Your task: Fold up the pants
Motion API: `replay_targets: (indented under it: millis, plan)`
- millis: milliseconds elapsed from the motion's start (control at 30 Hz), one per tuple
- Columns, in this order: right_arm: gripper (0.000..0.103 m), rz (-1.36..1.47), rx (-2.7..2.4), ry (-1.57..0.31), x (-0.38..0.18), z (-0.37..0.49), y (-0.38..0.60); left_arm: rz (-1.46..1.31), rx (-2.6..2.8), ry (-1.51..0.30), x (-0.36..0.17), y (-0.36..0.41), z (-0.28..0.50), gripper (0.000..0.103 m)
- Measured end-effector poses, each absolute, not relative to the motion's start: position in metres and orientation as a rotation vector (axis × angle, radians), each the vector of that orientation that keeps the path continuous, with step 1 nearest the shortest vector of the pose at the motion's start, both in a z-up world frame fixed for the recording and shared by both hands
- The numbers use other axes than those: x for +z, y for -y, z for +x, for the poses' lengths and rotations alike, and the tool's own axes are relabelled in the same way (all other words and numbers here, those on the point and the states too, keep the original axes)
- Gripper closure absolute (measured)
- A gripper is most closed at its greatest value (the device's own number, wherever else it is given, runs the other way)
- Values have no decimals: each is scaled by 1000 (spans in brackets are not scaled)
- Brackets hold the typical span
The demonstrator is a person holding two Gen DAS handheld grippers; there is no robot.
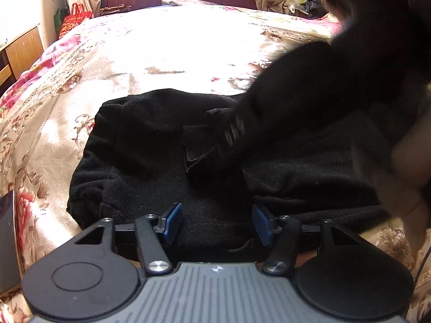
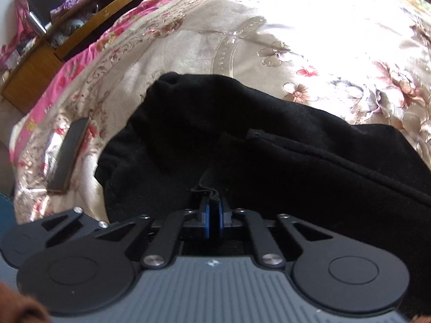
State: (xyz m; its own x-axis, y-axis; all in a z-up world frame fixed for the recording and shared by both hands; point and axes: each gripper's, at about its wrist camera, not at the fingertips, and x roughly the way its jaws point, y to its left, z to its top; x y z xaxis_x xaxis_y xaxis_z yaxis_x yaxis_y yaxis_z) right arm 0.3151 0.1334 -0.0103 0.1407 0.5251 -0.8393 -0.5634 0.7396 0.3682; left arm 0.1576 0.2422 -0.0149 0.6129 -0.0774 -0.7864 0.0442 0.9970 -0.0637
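- A bed (image 1: 167, 53) with a floral cover is filling both views, a wooden cabinet (image 2: 67, 45) standing beside it.
- The pants (image 1: 150, 161) are lying on the bed's near part, already bunched into a compact black bundle; judging by that, the folding is well along, with a last fold or tidying left.
- The right gripper (image 2: 212, 212) is pinching a bit of the pants, jaws together on the cloth.
- The left gripper (image 1: 216, 224) is hovering at the pants' near edge, jaws apart, holding nothing.

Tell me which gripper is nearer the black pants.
Right. The right gripper is shut on the black pants, pinching the fabric. The left gripper is open over their near edge, gripping nothing.
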Motion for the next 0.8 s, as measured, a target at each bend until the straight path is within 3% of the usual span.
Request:
replay_targets:
  millis: [167, 233, 267, 333, 800]
  plan:
    - [96, 39, 772, -1179, 11, 317, -134, -52, -56, -893, -15, -250, 159, 33]
    - [89, -43, 768, -1172, 10, 311, -130, -84, -57, -896, -13, -255, 154, 33]
    - [84, -112, 764, -1173, 6, 305, -130, -110, -59, -903, -14, -257, 152, 33]
    - [59, -190, 767, -1169, 0, 294, -129, -146, -63, -916, -16, -259, 149, 32]
    - [51, -391, 829, -984, -29, 257, -140, -34, -93, -921, -20, -253, 141, 32]
